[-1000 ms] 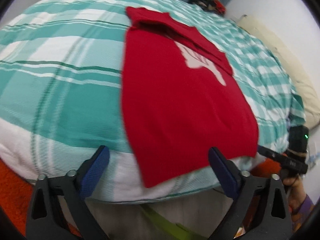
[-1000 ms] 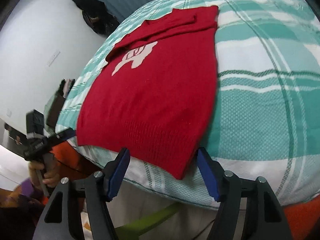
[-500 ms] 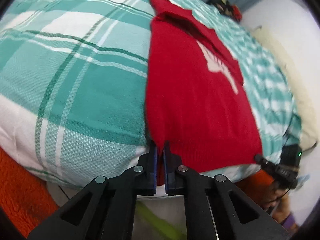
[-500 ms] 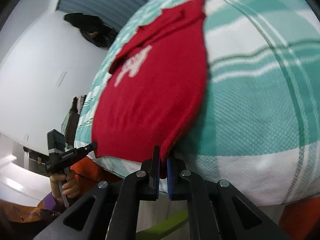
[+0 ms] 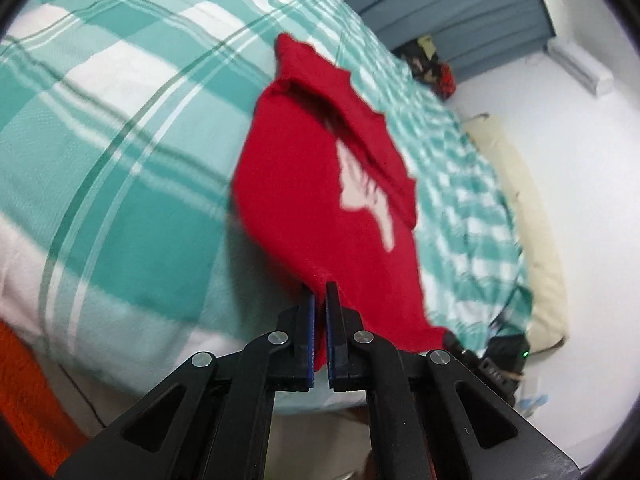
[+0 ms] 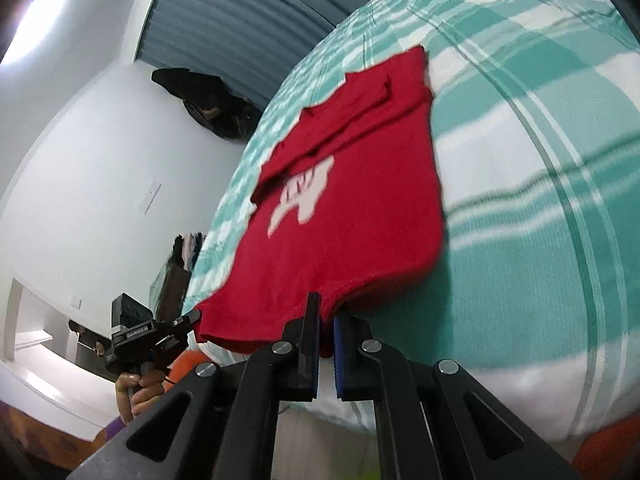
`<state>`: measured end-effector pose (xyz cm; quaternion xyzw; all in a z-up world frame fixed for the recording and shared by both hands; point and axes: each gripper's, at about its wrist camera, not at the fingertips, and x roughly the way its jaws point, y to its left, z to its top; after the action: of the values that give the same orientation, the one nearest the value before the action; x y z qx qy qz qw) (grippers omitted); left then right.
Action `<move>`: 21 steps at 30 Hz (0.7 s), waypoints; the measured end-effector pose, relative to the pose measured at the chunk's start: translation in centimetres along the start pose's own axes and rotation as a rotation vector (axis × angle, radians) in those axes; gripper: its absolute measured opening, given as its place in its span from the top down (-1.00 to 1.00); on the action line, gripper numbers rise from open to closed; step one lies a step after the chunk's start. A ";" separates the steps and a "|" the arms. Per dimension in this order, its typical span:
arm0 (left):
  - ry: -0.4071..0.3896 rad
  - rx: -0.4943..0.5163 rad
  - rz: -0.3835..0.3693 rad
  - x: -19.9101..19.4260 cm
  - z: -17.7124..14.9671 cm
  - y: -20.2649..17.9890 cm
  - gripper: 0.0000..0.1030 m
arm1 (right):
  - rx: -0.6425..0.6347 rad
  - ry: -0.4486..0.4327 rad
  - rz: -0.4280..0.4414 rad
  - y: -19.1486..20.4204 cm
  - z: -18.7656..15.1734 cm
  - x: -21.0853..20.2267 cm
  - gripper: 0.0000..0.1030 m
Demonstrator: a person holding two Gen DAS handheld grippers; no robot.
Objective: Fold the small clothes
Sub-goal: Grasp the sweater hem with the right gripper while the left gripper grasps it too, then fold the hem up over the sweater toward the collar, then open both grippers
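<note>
Bed (image 5: pixel 132 184) fills most of both views, covered by one teal-and-white plaid woven blanket (image 6: pixel 520 208) that runs from the near edge to the far end. Behind the far end hangs a blue-grey pleated curtain (image 6: pixel 240 28), with white walls on either side. A long cream pillow (image 5: pixel 532 216) lies along the bed's right edge, squeezed against the wall. A dark heap of clothes (image 6: pixel 208 104) sits at the far corner of the bed, below the curtain.

One small red knitted sweater with a white motif on its chest (image 5: pixel 332 208) lies lengthwise on the blanket, neck toward the far end, its sleeve folded across the upper chest. Its hem is lifted off the blanket near the bed's near edge, while the shoulders rest flat. Nothing lies on the blanket between the hem and the neck.

Two black grippers hold the hem, one at each bottom corner. The left gripper (image 5: pixel 319 292) has its blue-padded jaws pressed together on the hem's left corner. The right gripper (image 6: pixel 326 312) has its jaws nearly together, pinching the hem's right corner. In the right wrist view the person's left hand (image 6: pixel 140 392) grips the left gripper's handle beside the bed's near edge.
</note>
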<state>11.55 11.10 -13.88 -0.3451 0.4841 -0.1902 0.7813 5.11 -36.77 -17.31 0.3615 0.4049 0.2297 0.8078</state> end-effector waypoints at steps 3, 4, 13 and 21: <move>-0.026 -0.001 0.006 1.0 3.3 -1.2 0.96 | -0.008 -0.023 0.003 0.6 3.1 0.5 0.88; -0.034 0.000 0.011 1.4 4.3 -1.6 0.96 | -0.010 -0.033 0.001 0.7 4.6 1.0 0.88; -0.124 0.152 0.107 7.9 18.1 -7.4 0.96 | -0.041 -0.116 -0.060 2.1 19.2 7.7 0.89; -0.099 0.203 0.279 18.0 27.5 -7.4 0.96 | 0.003 -0.091 -0.175 -1.4 29.5 17.4 0.89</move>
<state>44.53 4.39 -11.73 -0.2030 0.4665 -0.1108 0.8537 39.24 -37.87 -14.78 0.3361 0.3982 0.1406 0.8418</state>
